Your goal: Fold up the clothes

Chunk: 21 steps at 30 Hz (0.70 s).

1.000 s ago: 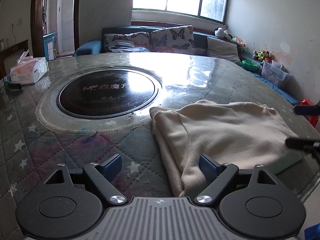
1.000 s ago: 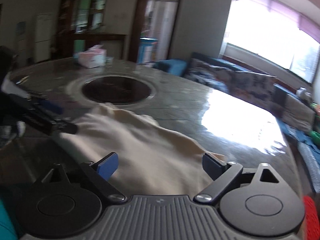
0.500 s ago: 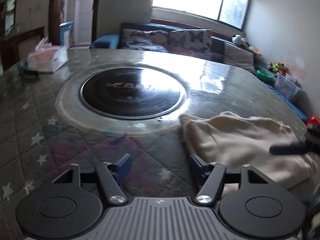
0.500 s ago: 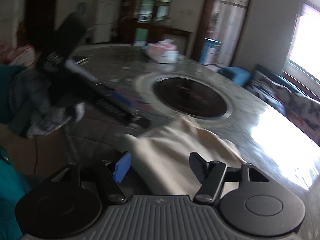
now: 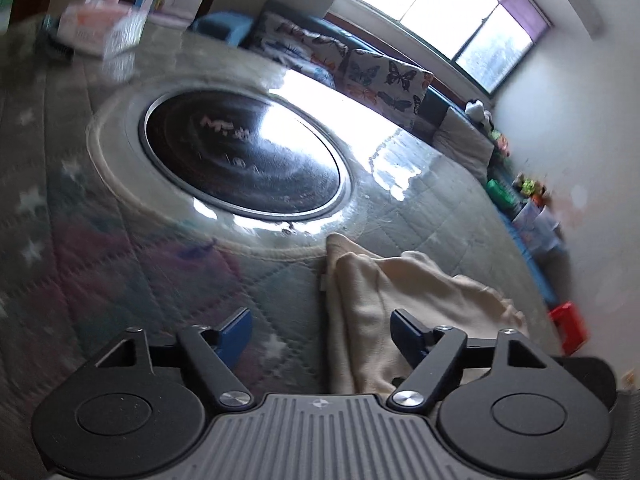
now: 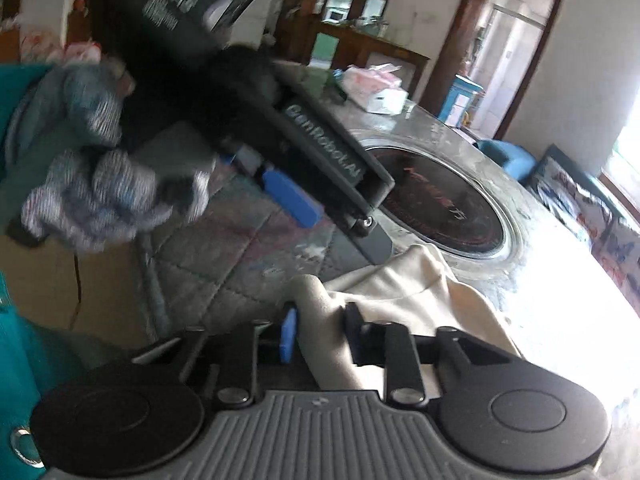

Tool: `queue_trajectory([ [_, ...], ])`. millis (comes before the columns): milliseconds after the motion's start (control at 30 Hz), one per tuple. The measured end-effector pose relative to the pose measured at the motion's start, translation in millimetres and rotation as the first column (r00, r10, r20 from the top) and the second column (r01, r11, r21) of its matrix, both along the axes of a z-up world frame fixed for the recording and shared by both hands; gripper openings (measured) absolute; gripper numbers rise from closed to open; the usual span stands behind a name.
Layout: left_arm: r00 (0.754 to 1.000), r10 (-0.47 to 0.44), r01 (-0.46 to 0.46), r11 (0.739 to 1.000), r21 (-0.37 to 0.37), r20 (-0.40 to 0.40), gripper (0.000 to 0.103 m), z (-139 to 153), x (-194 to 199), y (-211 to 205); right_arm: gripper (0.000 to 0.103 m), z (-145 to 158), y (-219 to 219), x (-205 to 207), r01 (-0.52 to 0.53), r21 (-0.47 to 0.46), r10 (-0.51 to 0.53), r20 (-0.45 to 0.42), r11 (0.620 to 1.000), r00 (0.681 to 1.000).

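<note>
A cream garment point(image 5: 404, 304) lies folded on the quilted round table, near its front edge. My left gripper point(image 5: 320, 330) is open above the table, its right finger over the cloth's left part, holding nothing. In the right wrist view the same garment point(image 6: 400, 292) is bunched up and my right gripper point(image 6: 320, 334) is shut on its near edge. The left gripper point(image 6: 320, 204) shows there too, held by a gloved hand point(image 6: 104, 196) just above the cloth's far corner.
A black round hotplate point(image 5: 240, 156) sits in the middle of the table. A tissue box point(image 5: 100, 28) stands at the far left. A sofa with butterfly cushions point(image 5: 360, 72) runs under the window. A red object point(image 5: 568, 326) lies on the floor at the right.
My right gripper has closed on the garment's near edge. The left gripper has tilted and drawn closer over the cloth, still open. The garment has bunched up toward the right gripper.
</note>
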<state>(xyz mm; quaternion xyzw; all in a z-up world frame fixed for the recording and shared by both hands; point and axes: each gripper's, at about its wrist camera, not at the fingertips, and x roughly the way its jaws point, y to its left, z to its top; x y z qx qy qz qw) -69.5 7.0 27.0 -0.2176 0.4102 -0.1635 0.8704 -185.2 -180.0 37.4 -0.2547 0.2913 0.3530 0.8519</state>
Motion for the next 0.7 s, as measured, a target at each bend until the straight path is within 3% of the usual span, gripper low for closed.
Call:
queue_trajectory([
  [233,0.996,0.042,-0.051,0.992,-0.117,-0.083,0.083,-0.9,10.7,-12.2,0.014,20.3,-24.8,3.4,0.070,0.145,-0.067,-0.026,0.987,0.997],
  [367,0.992,0.034,-0.051,0.988,-0.149,-0.118,0.079,-2.6,18.9,-25.9,0.014,24.0,-33.9,0.3,0.082,0.187,-0.078,-0.029,0.979,0.997],
  [467,0.989,0.047,-0.070,0.984,-0.163,-0.142,0.056,-6.8,24.1,-29.9,0.014,25.2,-39.4,-3.4,0.083,0.210,-0.079,-0.030,0.974,0.996],
  [533,0.984,0.046,-0.078,0.980,-0.181,-0.173,0.029,-12.4,27.3,-30.1,0.014,24.8,-41.7,-5.6,0.081,0.216,-0.076,-0.031,0.973,0.997],
  [600,0.981,0.042,-0.078,0.979,-0.188,-0.188,0.022,-16.7,28.5,-30.3,0.016,24.6,-46.7,-7.8,0.089,0.231,-0.082,-0.038,0.969,0.996],
  [700,0.984,0.039,-0.069,0.983,-0.172,-0.174,0.021,-16.1,27.7,-31.6,0.023,27.0,-62.2,-15.3,0.125,0.260,-0.116,-0.048,0.957,0.992],
])
